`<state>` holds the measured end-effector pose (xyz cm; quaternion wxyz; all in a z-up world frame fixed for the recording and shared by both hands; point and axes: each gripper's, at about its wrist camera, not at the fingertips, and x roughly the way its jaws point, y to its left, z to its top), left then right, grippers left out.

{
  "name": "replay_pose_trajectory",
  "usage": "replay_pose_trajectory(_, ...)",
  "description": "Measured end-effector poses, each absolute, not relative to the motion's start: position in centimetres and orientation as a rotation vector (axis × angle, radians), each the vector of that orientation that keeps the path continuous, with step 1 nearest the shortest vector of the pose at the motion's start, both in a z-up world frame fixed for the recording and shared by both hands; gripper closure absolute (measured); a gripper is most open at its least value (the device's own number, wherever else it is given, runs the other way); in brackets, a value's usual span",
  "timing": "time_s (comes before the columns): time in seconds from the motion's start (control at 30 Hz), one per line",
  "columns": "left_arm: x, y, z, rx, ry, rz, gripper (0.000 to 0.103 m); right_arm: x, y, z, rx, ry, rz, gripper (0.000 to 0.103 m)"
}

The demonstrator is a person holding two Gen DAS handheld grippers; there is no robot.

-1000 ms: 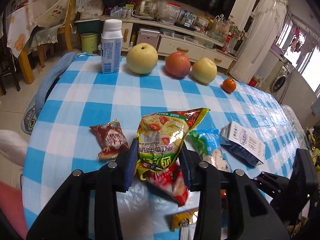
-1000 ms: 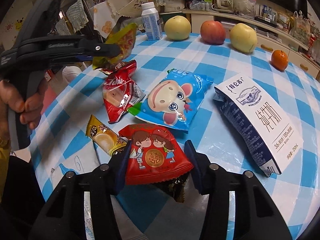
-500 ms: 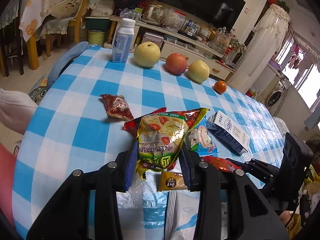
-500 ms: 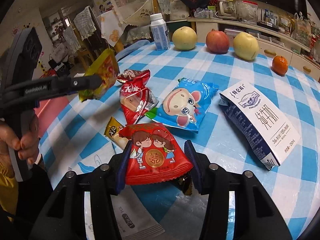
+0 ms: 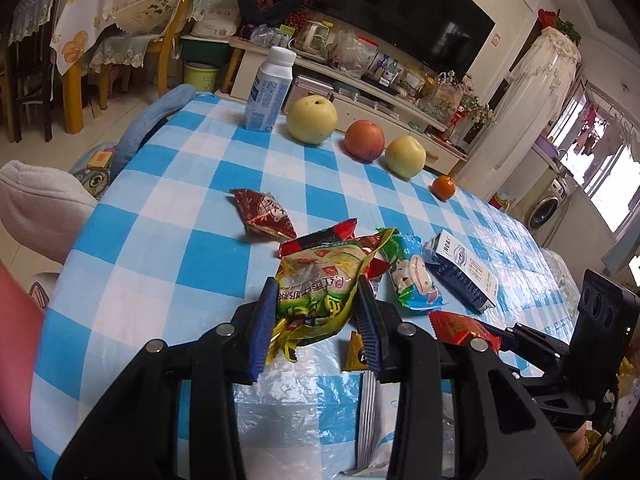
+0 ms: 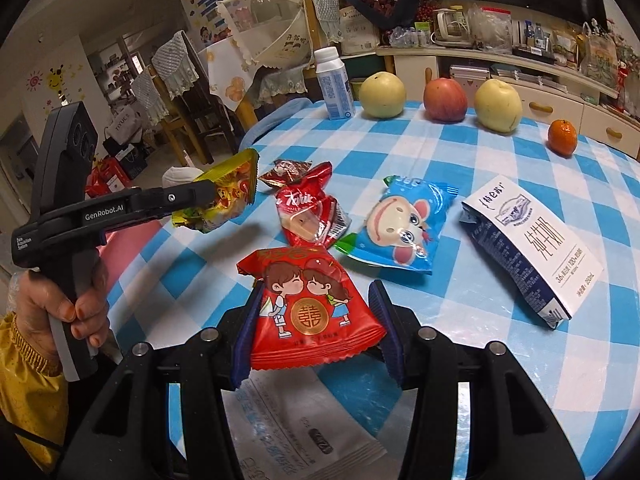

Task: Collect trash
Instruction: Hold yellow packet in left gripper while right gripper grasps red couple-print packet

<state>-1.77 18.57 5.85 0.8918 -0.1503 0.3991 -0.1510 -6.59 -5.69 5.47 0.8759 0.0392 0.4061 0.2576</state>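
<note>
Trash sits in both grippers above the table (image 6: 600, 208). Nearest in the right wrist view, a glossy red packet (image 6: 310, 312) printed with two cartoon children is pinched flat between the blue ribbed pads of the right gripper (image 6: 316, 332), its crimped bottom edge toward the camera and its long axis running away over the table. A crumpled yellow-green wrapper (image 5: 316, 288) is clamped in the left gripper (image 5: 318, 320), bunched at the pads with its free end fanning forward and upward; a hand (image 6: 60, 304) in a yellow sleeve grips that tool's black handle. Both sets of jaws are closed on their wrappers.

On the table's blue-and-white checked cloth, under clear plastic film, a small brown sachet (image 5: 357, 354) lies just below the left gripper. Farther along lie a shiny red snack bag (image 6: 310, 216), a puffy blue packet with a cartoon cow (image 6: 402, 224), and a flattened white-and-navy milk carton (image 6: 528, 240) lying on its side, its long axis slanting across the table. A small dark red packet (image 5: 264, 216) lies apart from them. At the table's far edge stand a white bottle (image 6: 334, 84), two pale yellow pears (image 6: 382, 94), a red apple (image 6: 445, 99) between them, and a small orange (image 6: 562, 137).
</note>
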Motion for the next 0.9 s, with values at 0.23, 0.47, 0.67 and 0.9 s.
replay_pose_trajectory(0.23, -1.2, 17.5, 3.7, -0.200, 0.918, -0.313, 0.052, -6.3, -4.4, 4.8, 0.051, 0.863, 0.525, 0.051)
replay_pose_trajectory(0.47, -0.3, 16.7, 2.2, -0.159, 0.952, -0.268, 0.030, -6.2, -3.6, 4.0, -0.010, 0.873, 0.514, 0.051)
replay_pose_trajectory(0.67, 0.4, 15.3, 1.2, -0.123, 0.969, -0.235, 0.045, -6.0, -3.9, 3.8, -0.010, 0.877, 0.501, 0.051)
replay_pose_trajectory(0.9, 0.6, 16.2, 1.6, -0.196, 0.986, -0.212, 0.058, -6.1, -3.4, 4.1, -0.001, 0.868, 0.491, 0.051)
